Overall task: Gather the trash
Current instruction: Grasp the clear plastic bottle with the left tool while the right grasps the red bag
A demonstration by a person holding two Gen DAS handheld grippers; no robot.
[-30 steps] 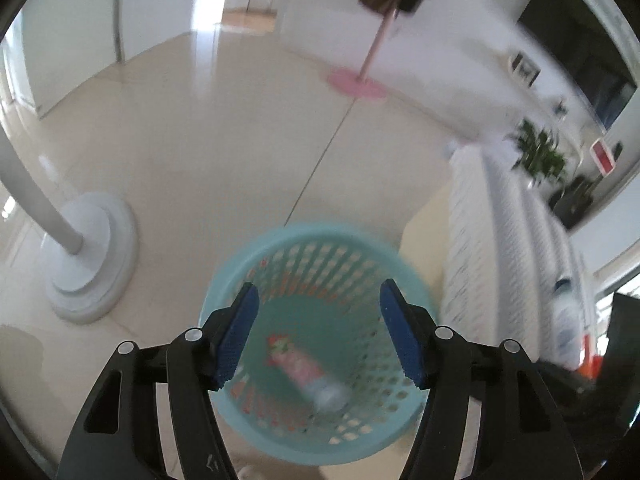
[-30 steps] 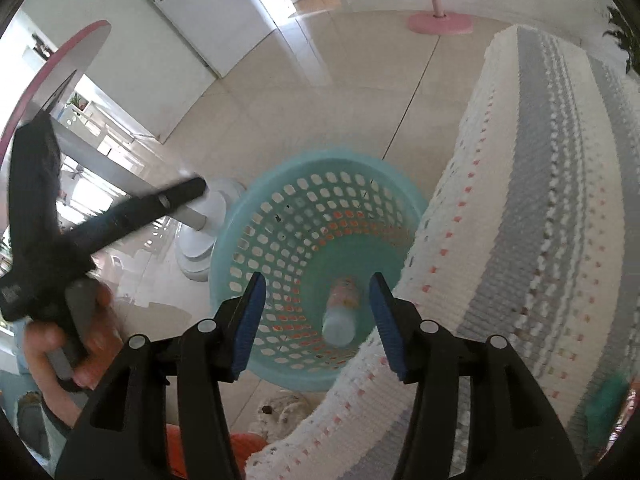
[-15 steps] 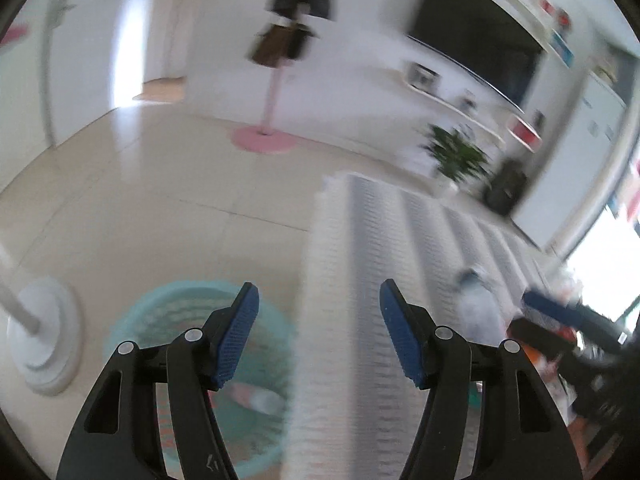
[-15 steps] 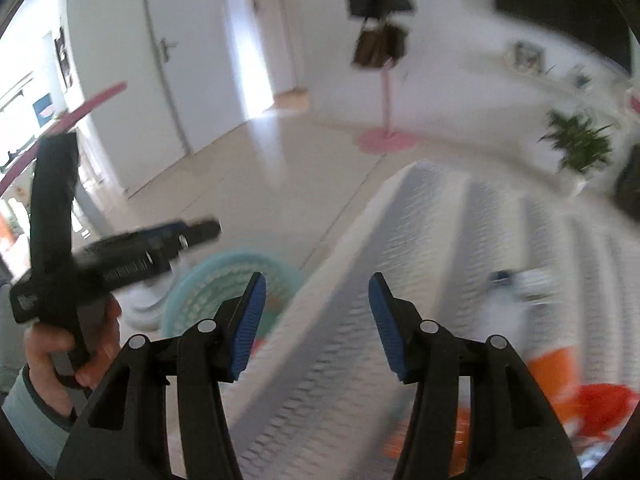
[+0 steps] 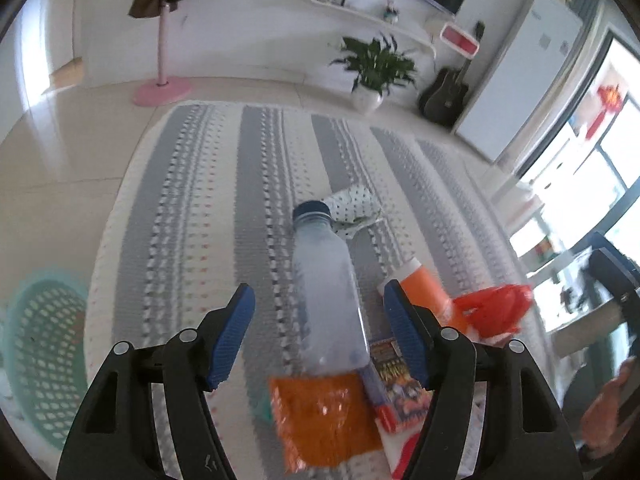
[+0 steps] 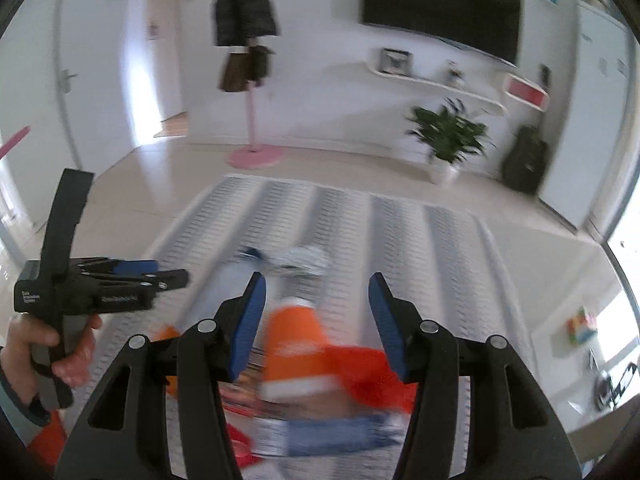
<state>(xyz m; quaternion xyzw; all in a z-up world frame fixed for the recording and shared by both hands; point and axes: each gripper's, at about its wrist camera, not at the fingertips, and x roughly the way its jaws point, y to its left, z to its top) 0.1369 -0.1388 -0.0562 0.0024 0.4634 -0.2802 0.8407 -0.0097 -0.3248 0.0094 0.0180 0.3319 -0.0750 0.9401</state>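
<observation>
My left gripper (image 5: 318,332) is open, its jaws either side of a clear plastic bottle (image 5: 326,296) with a blue cap lying on the striped rug (image 5: 192,208). Around the bottle lie an orange mesh bag (image 5: 324,420), a colourful snack wrapper (image 5: 396,384), an orange cup (image 5: 424,292), a red plastic bag (image 5: 496,312) and a crumpled dotted paper (image 5: 352,208). The teal trash basket (image 5: 40,356) stands on the floor at far left. My right gripper (image 6: 316,320) is open and empty above the orange cup (image 6: 296,344). The left gripper also shows in the right wrist view (image 6: 132,276).
A pink coat stand (image 5: 160,92), a potted plant (image 5: 372,76) and a guitar (image 5: 446,94) stand by the far wall. A blue wrapper (image 6: 332,436) lies near the right gripper. Bare tiled floor (image 5: 60,148) lies left of the rug.
Both grippers have swung right, away from the basket with a bottle in it, and now face the trash on the rug. Both stay open.
</observation>
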